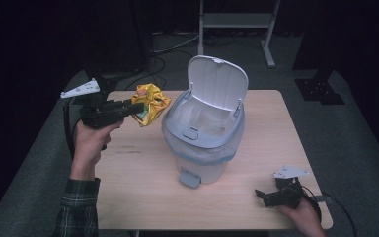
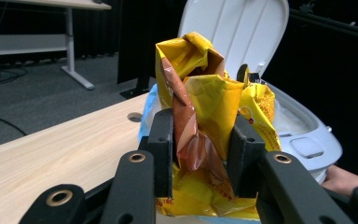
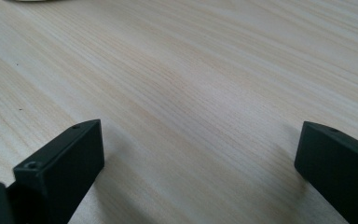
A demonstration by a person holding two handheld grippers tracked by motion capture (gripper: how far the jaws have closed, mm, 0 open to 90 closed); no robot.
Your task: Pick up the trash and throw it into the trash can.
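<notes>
My left gripper [image 1: 137,107] is shut on a crumpled yellow and brown snack wrapper [image 1: 150,103], held in the air just left of a white pedal bin [image 1: 203,129]. The bin's lid [image 1: 218,80] stands open and a clear liner shows inside. In the left gripper view the wrapper [image 2: 205,121] is pinched between both black jaws of the left gripper [image 2: 200,154], with the bin [image 2: 303,135] right behind it. My right gripper [image 1: 259,194] rests low at the table's front right, open, and in its own view the right gripper [image 3: 200,158] has only bare wood between its jaws.
The light wooden table [image 1: 138,182] carries the bin at its middle, with a grey foot pedal [image 1: 189,178] facing the front. Black cables [image 1: 165,49] and a metal table frame [image 1: 237,22] lie on the dark floor behind.
</notes>
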